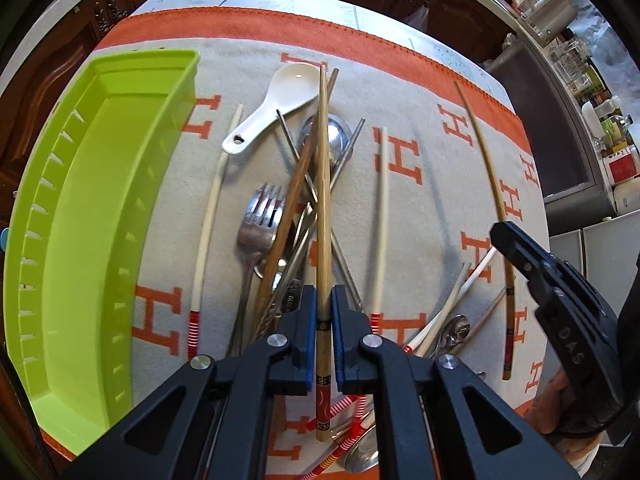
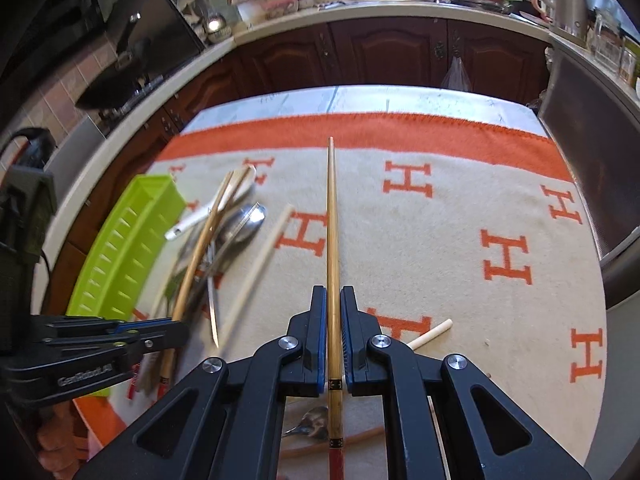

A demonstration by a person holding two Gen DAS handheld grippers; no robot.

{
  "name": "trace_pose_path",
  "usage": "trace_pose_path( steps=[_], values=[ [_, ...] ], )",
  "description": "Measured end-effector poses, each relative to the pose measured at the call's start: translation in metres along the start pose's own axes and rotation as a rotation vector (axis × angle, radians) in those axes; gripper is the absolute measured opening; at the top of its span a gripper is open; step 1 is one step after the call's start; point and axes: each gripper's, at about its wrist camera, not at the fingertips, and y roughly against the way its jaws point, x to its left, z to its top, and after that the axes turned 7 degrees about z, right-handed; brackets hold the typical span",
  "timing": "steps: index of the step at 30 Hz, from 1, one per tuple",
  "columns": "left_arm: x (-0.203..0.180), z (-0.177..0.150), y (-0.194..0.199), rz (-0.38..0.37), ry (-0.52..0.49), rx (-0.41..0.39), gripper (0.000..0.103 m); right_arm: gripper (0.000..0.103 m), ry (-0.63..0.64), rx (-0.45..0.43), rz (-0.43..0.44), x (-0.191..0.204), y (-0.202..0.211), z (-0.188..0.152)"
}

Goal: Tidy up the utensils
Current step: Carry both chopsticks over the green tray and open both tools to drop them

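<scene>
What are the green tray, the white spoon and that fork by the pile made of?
Green tray: looks like moulded plastic, uniform lime colour, slotted walls, slight sheen. White spoon: probably glazed ceramic, possibly melamine; glossy white with a highlight in the bowl. Fork: metal, likely stainless steel, with a mirror-like silver shine.

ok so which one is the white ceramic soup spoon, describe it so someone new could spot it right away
Start at the lime green tray on the orange-bordered blanket. Just beside it lies a tangle of utensils; the soup spoon sits at that pile's far end. It alone is glossy white, short and wide-bowled, with a hole in its handle.
</scene>
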Motion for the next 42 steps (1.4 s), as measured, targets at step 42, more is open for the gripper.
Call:
trace_pose_path(
  steps=[42],
  values=[
    [0.161,-0.018,0.073,0.256,-0.139,-0.185,0.014,0.009,-0.357,0.156,0.264,0.228,-0.054,-0.001]
  ],
)
